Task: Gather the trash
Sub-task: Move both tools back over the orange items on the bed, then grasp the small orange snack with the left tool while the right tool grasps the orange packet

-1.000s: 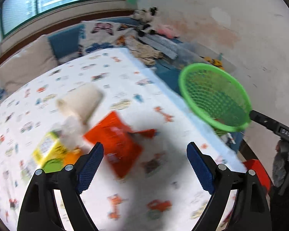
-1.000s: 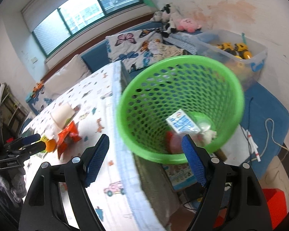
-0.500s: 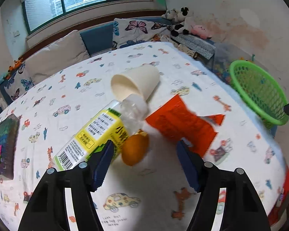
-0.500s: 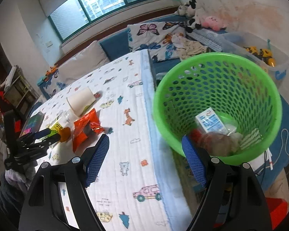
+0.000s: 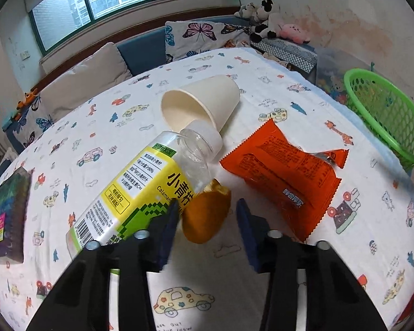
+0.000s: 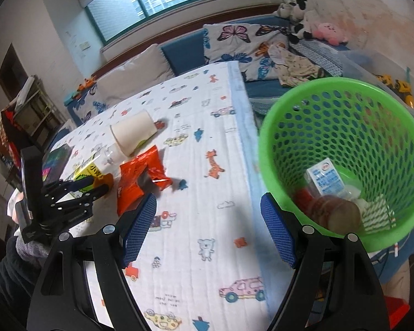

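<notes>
An orange peel piece (image 5: 205, 216) lies on the patterned tablecloth between the fingers of my left gripper (image 5: 207, 220), which is open around it; its pads do not press it. Beside it lie a plastic bottle with a yellow label (image 5: 140, 190), a tipped paper cup (image 5: 201, 103) and an orange snack wrapper (image 5: 284, 173). My right gripper (image 6: 208, 229) is open and empty over the table's right edge, next to the green mesh basket (image 6: 342, 104), which holds a milk carton (image 6: 325, 179) and other trash. The left gripper (image 6: 96, 186) also shows in the right wrist view.
A dark book (image 5: 5, 212) lies at the table's left edge. The basket (image 5: 386, 113) stands off the table's right side. Cushions, a sofa and plush toys (image 5: 262, 19) are behind the table. A clear toy bin (image 6: 386, 82) stands behind the basket.
My left gripper has swung left from the wrapper to the peel, lowered, and narrowed around it. My right gripper has moved back from the basket toward the table edge, still open.
</notes>
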`<state>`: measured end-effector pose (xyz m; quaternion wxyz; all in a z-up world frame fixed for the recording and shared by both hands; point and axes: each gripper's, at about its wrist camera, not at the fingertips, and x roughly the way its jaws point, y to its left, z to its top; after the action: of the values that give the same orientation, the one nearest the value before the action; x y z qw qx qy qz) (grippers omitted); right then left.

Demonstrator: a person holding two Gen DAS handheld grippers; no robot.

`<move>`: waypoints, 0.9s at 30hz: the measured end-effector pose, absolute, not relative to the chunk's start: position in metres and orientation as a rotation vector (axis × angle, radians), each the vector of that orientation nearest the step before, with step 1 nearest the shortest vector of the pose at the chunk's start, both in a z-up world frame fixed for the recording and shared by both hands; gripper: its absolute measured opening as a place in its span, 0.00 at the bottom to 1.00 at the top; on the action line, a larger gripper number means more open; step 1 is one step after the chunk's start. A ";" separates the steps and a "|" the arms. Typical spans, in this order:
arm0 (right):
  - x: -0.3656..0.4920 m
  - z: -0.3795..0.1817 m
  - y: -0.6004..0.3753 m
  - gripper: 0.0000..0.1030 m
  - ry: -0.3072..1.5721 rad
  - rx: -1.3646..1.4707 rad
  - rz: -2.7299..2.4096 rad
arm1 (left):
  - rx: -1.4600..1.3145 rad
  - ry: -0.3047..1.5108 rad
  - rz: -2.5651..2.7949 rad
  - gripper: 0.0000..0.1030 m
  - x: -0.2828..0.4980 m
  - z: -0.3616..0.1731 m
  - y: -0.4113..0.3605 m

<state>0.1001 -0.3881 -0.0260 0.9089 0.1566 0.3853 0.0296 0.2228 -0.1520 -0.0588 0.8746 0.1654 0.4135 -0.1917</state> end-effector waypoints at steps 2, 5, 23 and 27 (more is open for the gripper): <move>0.104 -0.026 -0.384 0.76 0.801 0.313 0.070 | 0.327 0.869 -0.412 0.28 0.223 -0.059 -0.150; 0.112 -0.028 -0.375 0.76 0.816 0.291 0.093 | 0.303 0.876 -0.428 0.24 0.220 -0.057 -0.147; 0.185 -0.047 -0.293 0.83 0.889 0.121 0.285 | 0.172 0.892 -0.491 0.21 0.176 -0.031 -0.102; 0.203 -0.059 -0.278 0.84 0.923 0.090 0.308 | 0.143 0.892 -0.498 0.21 0.171 -0.027 -0.093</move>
<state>0.2032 -0.2776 -0.0585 0.8829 0.0433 0.4435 0.1479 0.1710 -0.0930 -0.0274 0.8699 0.0685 0.4266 -0.2380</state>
